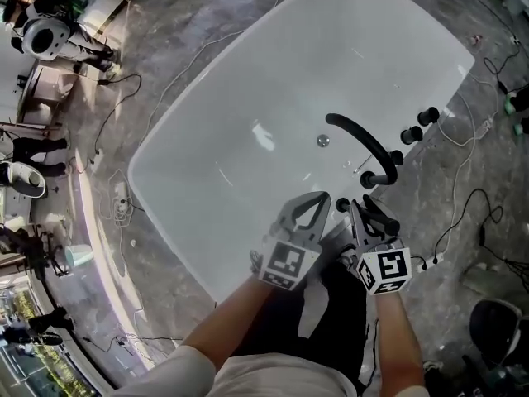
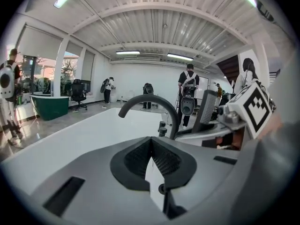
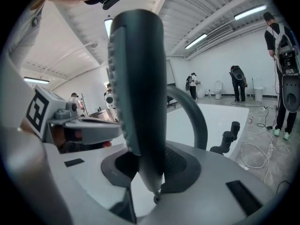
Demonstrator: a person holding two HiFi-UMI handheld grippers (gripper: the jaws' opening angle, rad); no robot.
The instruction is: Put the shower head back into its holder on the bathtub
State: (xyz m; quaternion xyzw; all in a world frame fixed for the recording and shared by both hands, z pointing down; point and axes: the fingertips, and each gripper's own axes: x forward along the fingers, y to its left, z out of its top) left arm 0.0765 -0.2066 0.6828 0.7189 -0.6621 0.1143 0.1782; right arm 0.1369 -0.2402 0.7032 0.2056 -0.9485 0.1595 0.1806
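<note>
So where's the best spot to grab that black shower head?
Probably the shower head by its slim lower end, squeezed from both sides, as the right tongs do now. That end tapers narrow enough to fit between them; the upper part is wider.

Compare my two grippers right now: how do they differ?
The left gripper's jaws are shut on nothing; the right gripper's jaws clamp the shower head, which sticks up from them. The left gripper view shows the faucet clear; in the right gripper view the shower head covers much of it. Both sit side by side at the tub rim, pointing toward the faucet.
</note>
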